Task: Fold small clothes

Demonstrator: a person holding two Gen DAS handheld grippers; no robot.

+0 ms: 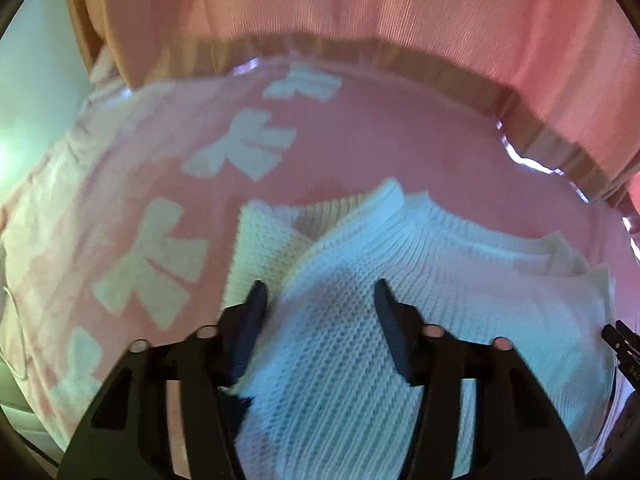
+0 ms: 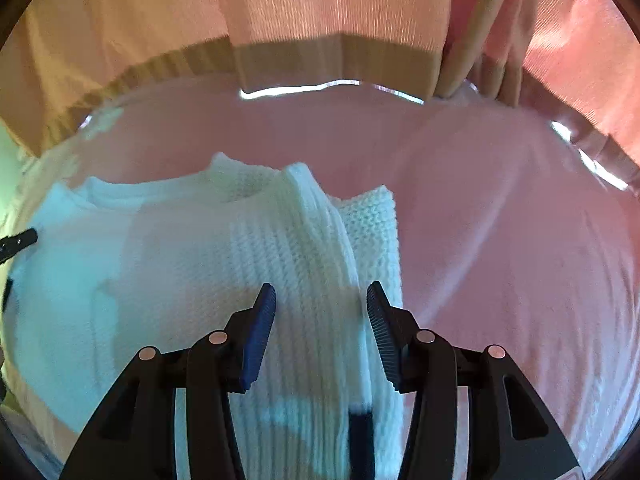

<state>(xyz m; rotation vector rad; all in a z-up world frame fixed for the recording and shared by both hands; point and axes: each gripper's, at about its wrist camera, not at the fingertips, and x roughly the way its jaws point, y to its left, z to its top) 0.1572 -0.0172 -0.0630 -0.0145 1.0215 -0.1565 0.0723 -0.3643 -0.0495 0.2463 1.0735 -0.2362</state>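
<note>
We are looking down at a pink cloth (image 1: 400,136) filling the middle of both views, its white bows (image 1: 156,256) running down the left of the left wrist frame, with a pink curtain (image 2: 320,4) hanging across the top. The white knit sweater (image 2: 168,264) is lying on it, lower centre in both frames. Our left gripper (image 1: 320,292) and right gripper (image 2: 321,294) are standing released, jaws apart over the knit, pads not pressing it.

White knitted sweater (image 1: 352,344) laid flat, partly folded, beneath and between gripper fingers; ribbed neckline seen ahead.
</note>
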